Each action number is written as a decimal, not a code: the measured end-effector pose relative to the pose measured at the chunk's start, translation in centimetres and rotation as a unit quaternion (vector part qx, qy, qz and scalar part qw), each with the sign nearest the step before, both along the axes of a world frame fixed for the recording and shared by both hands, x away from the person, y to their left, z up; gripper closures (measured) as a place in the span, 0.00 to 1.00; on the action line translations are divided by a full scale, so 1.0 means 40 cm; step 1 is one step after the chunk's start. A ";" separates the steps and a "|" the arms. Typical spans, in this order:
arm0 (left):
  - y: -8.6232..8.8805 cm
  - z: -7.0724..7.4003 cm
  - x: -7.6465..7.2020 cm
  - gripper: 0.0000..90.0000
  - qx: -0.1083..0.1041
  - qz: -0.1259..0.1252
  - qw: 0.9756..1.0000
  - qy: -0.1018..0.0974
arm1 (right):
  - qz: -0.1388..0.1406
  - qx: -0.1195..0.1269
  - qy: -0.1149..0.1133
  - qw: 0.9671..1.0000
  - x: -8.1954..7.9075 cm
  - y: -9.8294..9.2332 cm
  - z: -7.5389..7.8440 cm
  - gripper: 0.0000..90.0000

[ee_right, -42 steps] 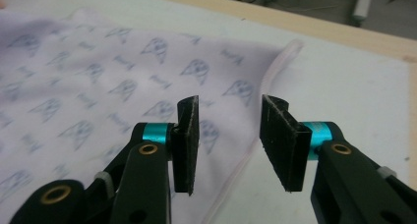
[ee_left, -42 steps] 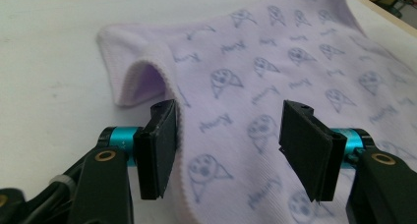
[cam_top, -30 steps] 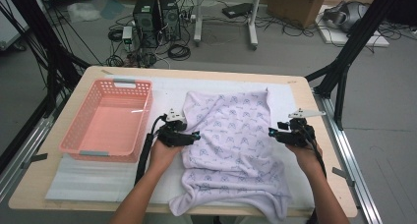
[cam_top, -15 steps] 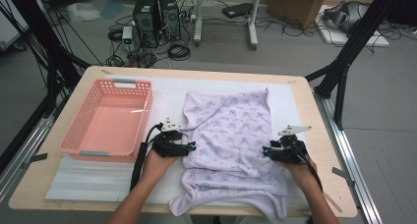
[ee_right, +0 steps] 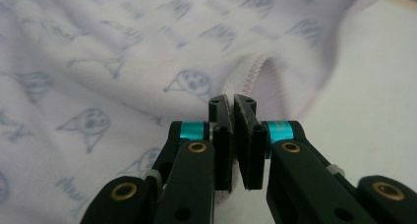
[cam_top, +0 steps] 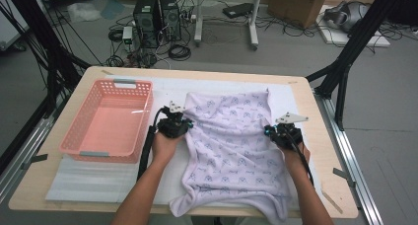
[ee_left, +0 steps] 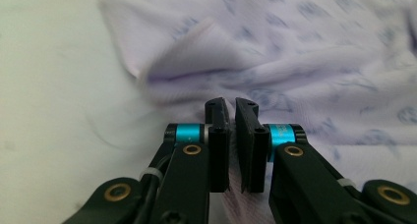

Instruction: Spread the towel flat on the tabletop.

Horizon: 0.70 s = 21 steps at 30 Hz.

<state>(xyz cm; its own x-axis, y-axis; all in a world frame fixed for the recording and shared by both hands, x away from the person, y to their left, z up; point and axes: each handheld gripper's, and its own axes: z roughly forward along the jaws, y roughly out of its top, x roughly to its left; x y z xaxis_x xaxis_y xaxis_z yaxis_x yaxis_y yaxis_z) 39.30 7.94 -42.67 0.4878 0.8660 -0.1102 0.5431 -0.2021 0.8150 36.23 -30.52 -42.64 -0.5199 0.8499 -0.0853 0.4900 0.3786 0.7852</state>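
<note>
Pinching opposite side edges of the lilac printed cloth (cam_top: 234, 146) spread on the table (cam_top: 325, 185) beside the pink basket (cam_top: 106, 124), the left gripper (cam_top: 183, 124) and right gripper (cam_top: 270, 132), jaws just closed tight on fabric, seem poised for a fold.

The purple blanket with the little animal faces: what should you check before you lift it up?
1. Left gripper pinching the blanket at its left edge: ok.
2. Right gripper pinching the stitched right edge: ok.
3. Both grips about level across the blanket: ok.
4. Blanket lying flat: not ok, wrinkled, and its near end hangs over the table edge.
5. Pink basket clear of the blanket: ok.
6. How deep each bite is: cannot tell.
</note>
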 end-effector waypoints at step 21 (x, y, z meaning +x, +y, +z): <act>0.009 0.012 -0.043 0.52 -0.020 -0.037 0.999 -0.002 | -0.084 0.057 -0.055 0.993 0.010 -0.054 0.061 0.74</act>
